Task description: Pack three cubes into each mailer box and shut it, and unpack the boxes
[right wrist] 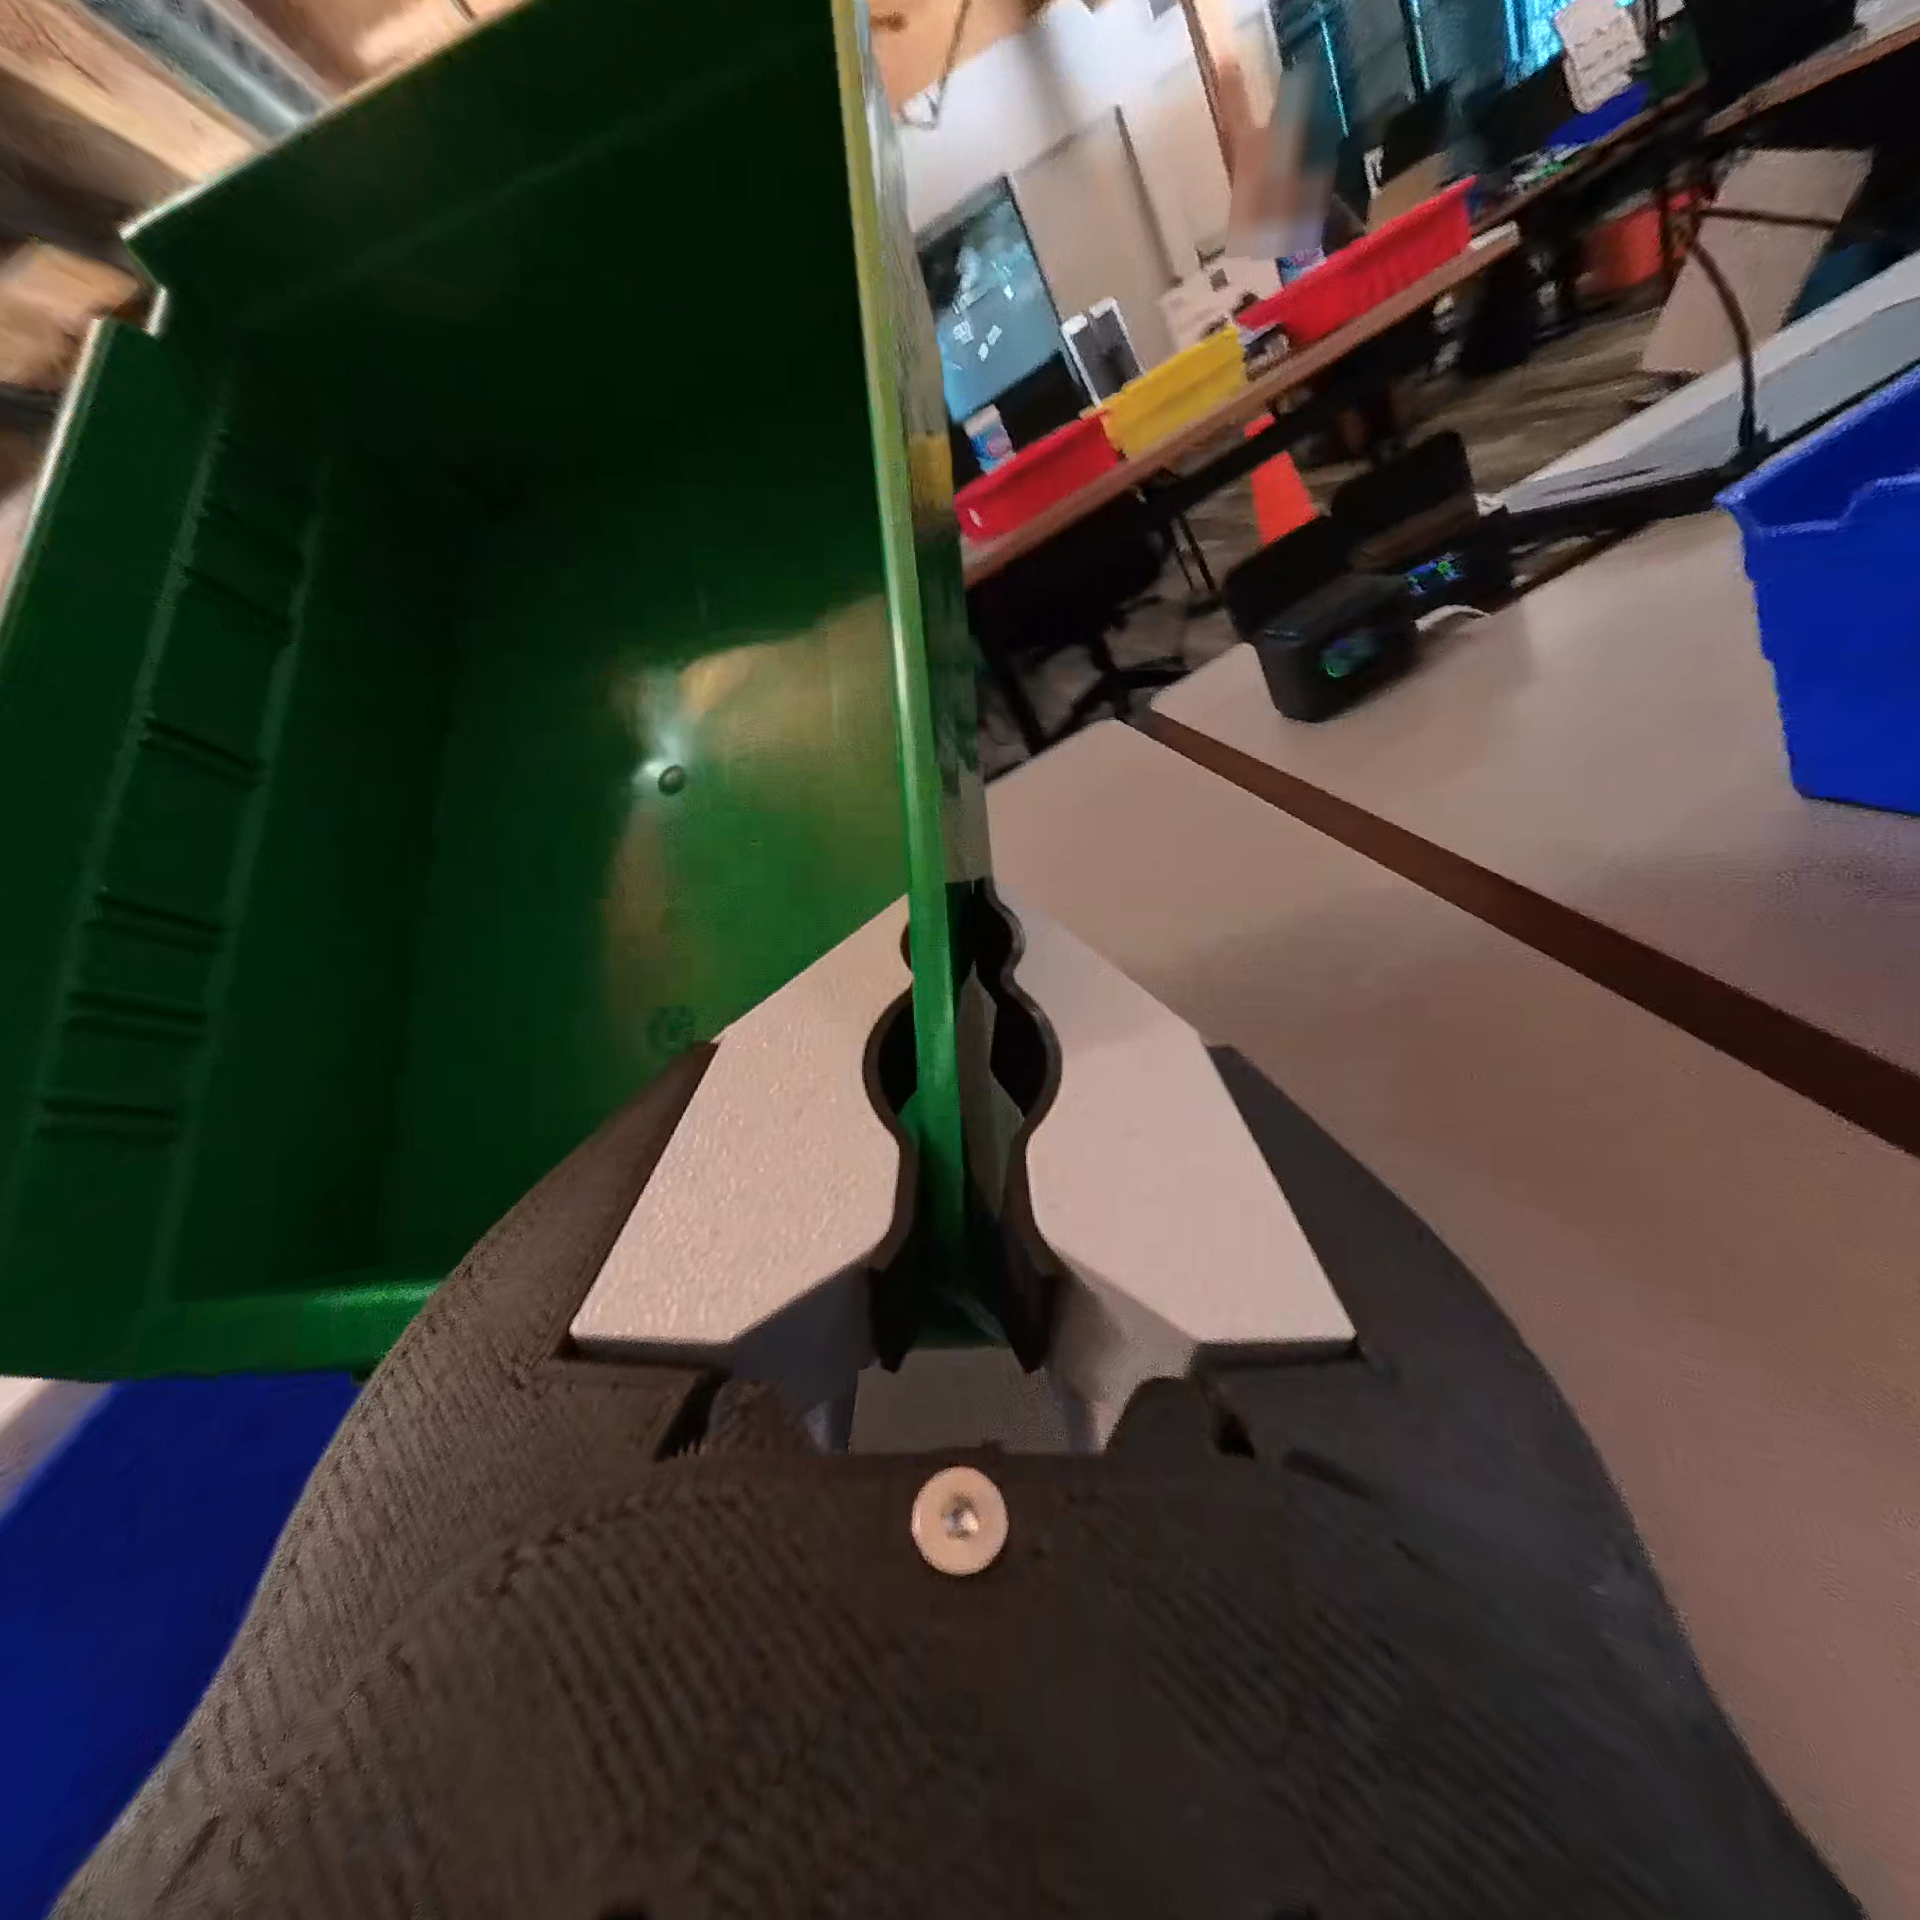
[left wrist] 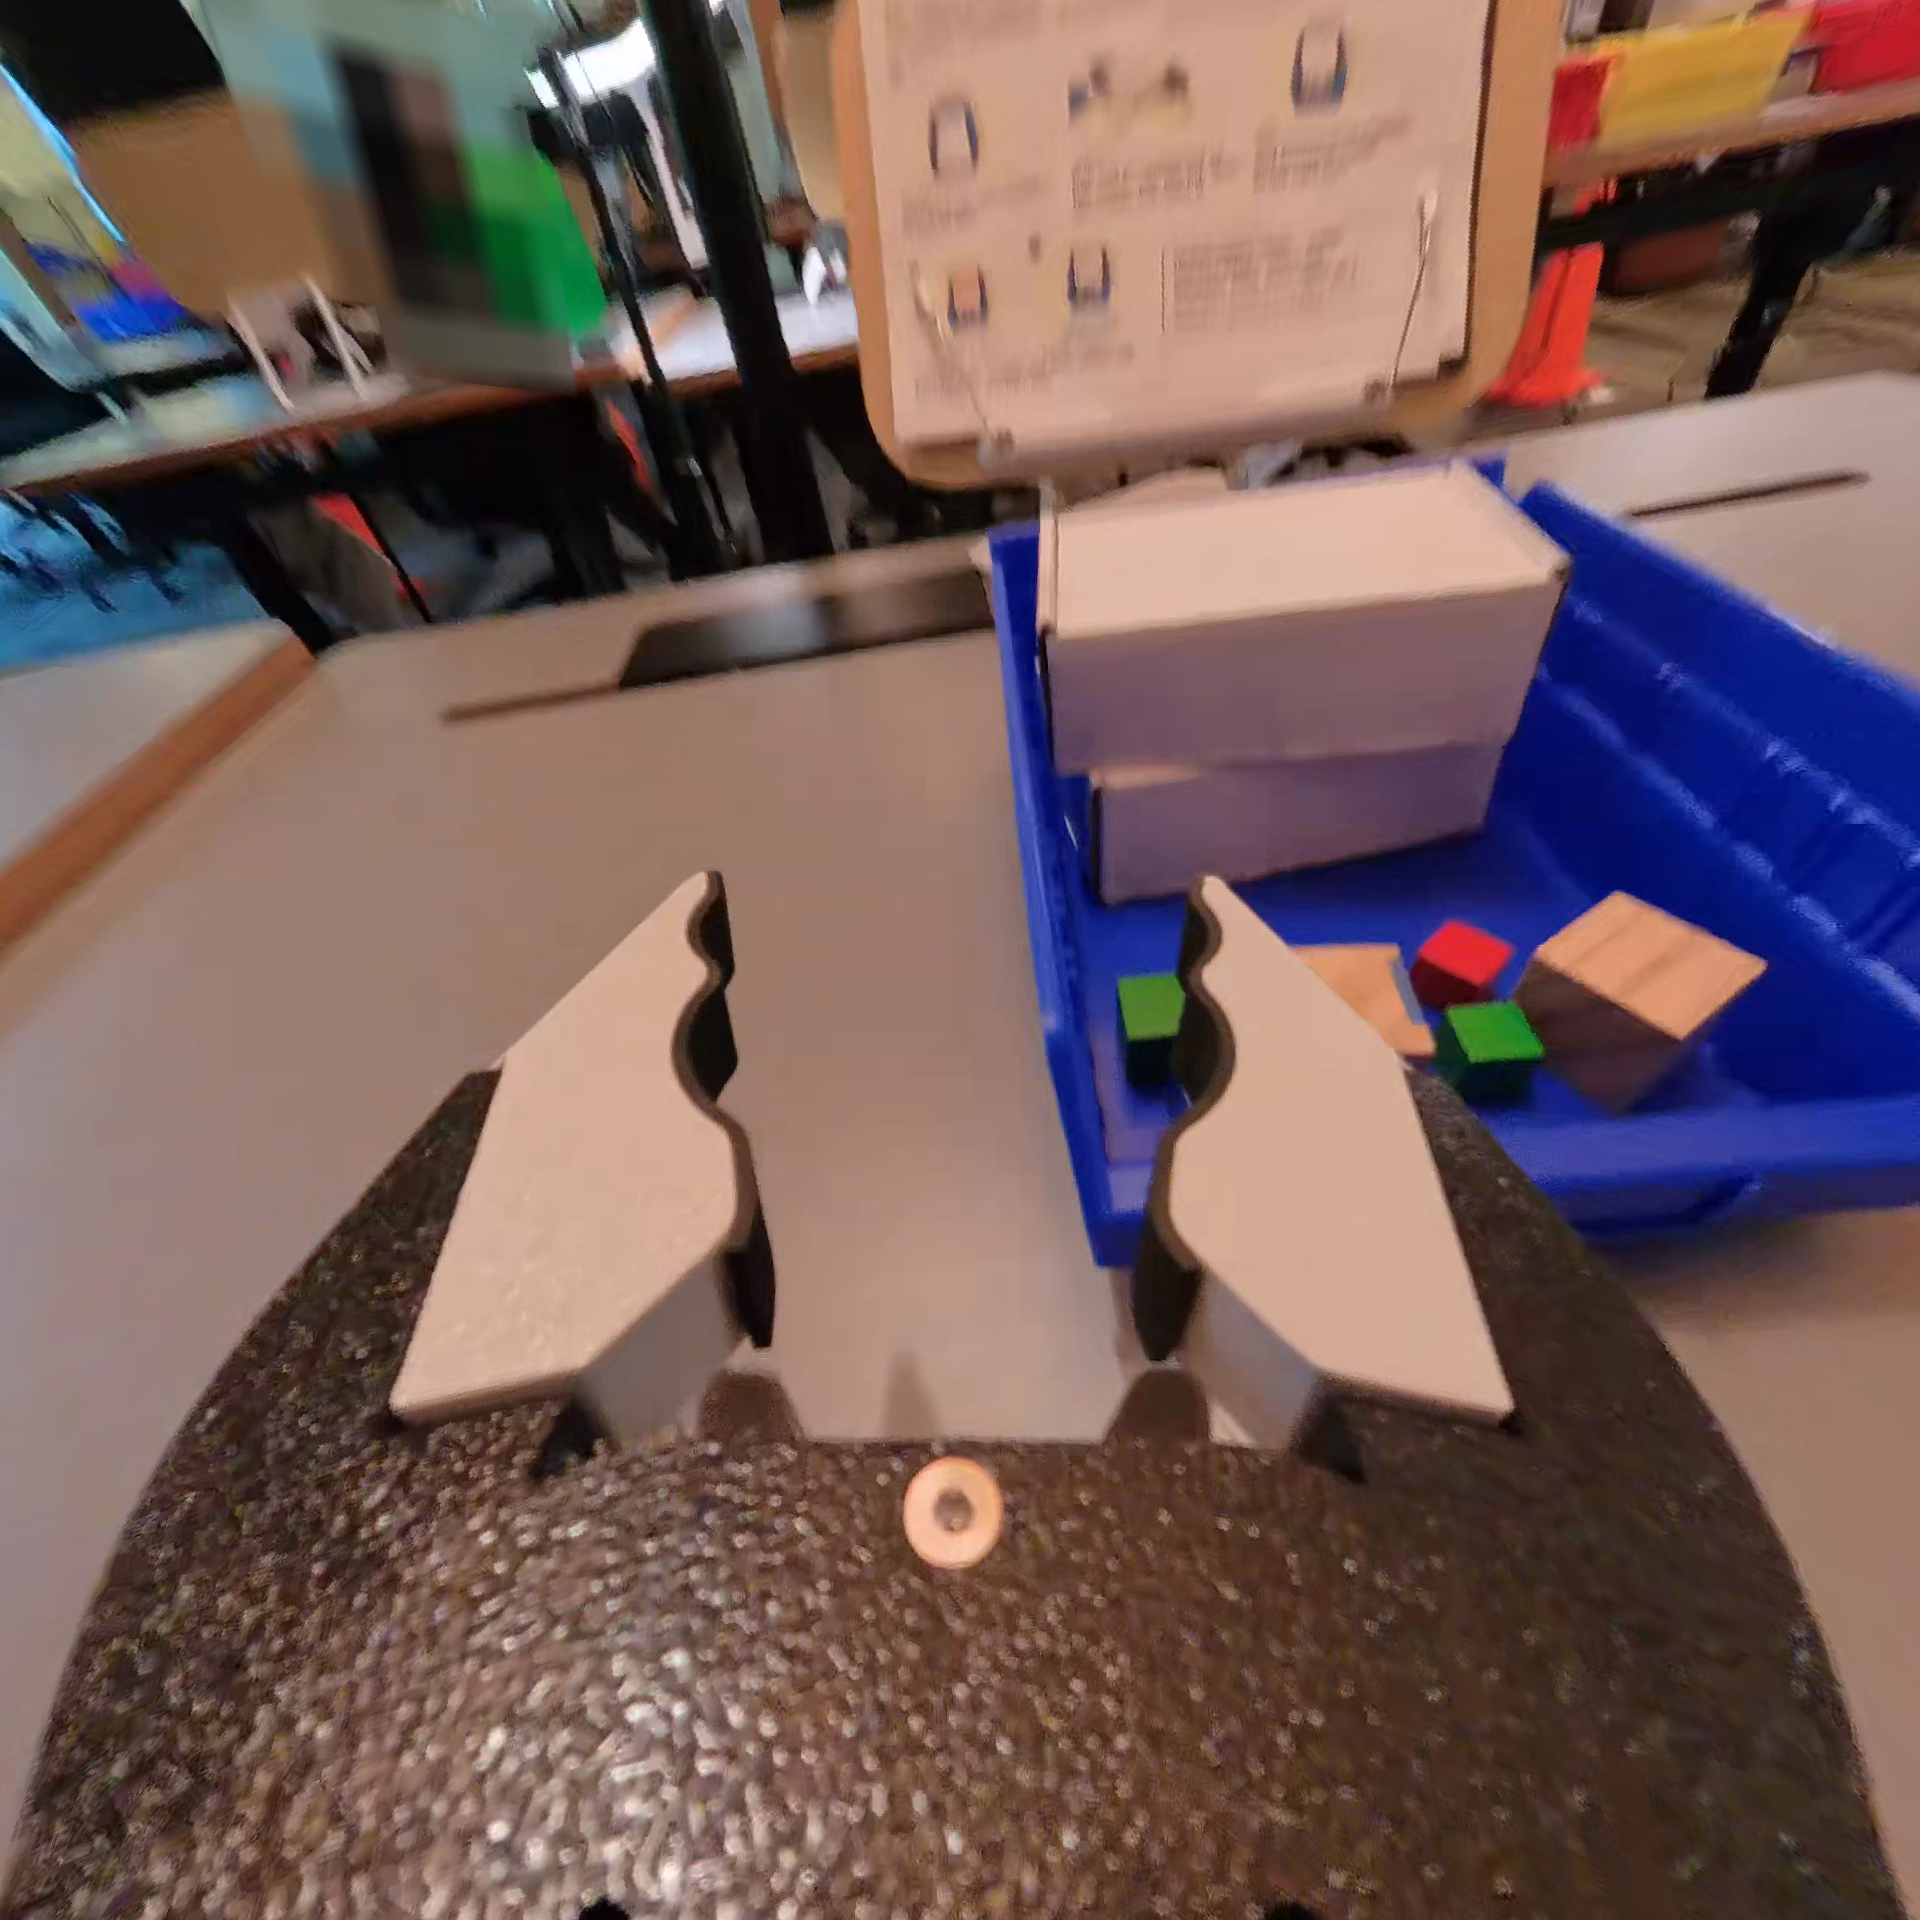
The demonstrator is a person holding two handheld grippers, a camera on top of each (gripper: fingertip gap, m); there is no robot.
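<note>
In the left wrist view a blue bin (left wrist: 1766,790) on the grey table holds two stacked white mailer boxes (left wrist: 1288,644), both shut, and loose cubes: two green (left wrist: 1148,1008) (left wrist: 1491,1034), one red (left wrist: 1460,956) and larger wooden blocks (left wrist: 1642,987). My left gripper (left wrist: 956,914) is open and empty, just left of the bin's near corner. In the right wrist view my right gripper (right wrist: 961,935) is shut on the wall of an empty green bin (right wrist: 468,727) and holds it tipped on its side in the air.
A board with a paper sheet (left wrist: 1174,208) stands behind the blue bin. Another blue bin (right wrist: 1839,623) sits at the right and a blue surface (right wrist: 135,1558) lies below the green bin. A black device (right wrist: 1330,644) sits on the far table.
</note>
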